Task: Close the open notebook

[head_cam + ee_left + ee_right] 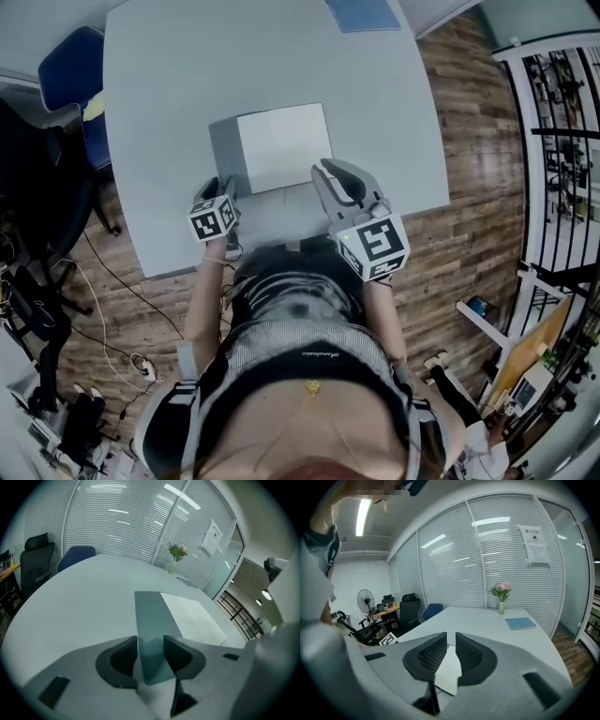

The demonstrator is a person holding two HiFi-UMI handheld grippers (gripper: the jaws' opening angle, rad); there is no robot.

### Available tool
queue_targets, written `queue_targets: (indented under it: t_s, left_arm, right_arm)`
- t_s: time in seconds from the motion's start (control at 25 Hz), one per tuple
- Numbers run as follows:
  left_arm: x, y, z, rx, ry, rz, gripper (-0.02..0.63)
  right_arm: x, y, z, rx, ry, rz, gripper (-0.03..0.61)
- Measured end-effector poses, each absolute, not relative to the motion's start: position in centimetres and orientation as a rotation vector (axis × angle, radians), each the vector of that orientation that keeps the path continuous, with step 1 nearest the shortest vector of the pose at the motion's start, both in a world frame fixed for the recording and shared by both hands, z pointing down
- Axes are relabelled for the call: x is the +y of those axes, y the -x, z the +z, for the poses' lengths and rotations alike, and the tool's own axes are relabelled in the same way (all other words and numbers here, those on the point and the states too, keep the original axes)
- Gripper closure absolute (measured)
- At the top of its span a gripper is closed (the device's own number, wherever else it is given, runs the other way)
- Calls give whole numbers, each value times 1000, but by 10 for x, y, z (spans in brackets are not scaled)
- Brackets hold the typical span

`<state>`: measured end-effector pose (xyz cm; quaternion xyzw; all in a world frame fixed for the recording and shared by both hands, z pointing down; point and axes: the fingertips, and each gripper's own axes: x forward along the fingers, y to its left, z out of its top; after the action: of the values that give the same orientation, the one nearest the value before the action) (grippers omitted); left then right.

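Note:
The open notebook lies on the grey table [159,112], with its white page [281,145] on the right and its grey cover [223,150] on the left. My left gripper [218,186] stands at the cover's near edge. In the left gripper view its jaws [150,644] stand wide apart, and the cover's [152,620] broad face shows in the gap without the pads pressing on it. My right gripper [336,174] is at the page's near right corner. Its jaws [451,641] stand a narrow gap apart, with the page [449,670] below them.
A blue booklet [363,13] lies at the table's far edge, also seen in the right gripper view [520,623] beside a vase of flowers [501,597]. A blue chair [70,66] and a black chair [35,559] stand left of the table.

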<state>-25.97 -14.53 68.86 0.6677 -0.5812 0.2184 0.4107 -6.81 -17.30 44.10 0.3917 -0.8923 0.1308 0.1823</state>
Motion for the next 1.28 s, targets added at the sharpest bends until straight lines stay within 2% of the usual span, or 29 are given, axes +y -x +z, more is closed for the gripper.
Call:
queue_targets:
  t_s: [0.4, 0.64, 1.28]
  left_arm:
    - [-145, 254, 689, -1504, -1640, 535, 468]
    - [-144, 254, 696, -1422, -1609, 335, 468]
    - [-153, 261, 658, -1407, -1723, 124, 468]
  right_arm:
    - [-172, 47, 442, -2527, -1097, 371, 520]
    - [-173, 44, 439, -2531, -1100, 366, 520]
    - [-176, 38, 434, -2556, -1078, 352, 520]
